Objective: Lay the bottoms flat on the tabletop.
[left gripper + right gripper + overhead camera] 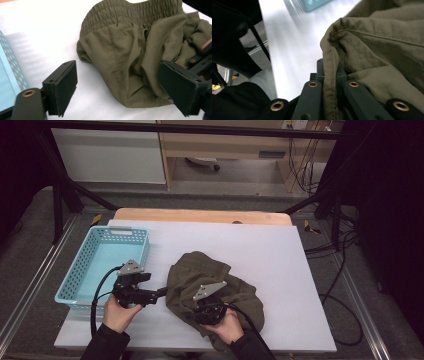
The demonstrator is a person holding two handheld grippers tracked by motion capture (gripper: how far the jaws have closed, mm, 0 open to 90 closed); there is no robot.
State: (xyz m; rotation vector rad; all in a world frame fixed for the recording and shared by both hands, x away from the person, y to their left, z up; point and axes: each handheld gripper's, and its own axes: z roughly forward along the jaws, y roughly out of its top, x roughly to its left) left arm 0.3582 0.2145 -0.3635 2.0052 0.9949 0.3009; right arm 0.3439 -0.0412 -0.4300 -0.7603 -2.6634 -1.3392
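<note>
Olive shorts (pixel 212 287) bunched near the table's (pixel 280 270) front edge, right gripper (pixel 209 312) nearer.
High view: left gripper (pixel 150 295) beside the basket (pixel 102 265). Left gripper view: jaws wide, empty, shorts' hem just ahead. Right gripper view: jaws clamped on a seam.
</note>
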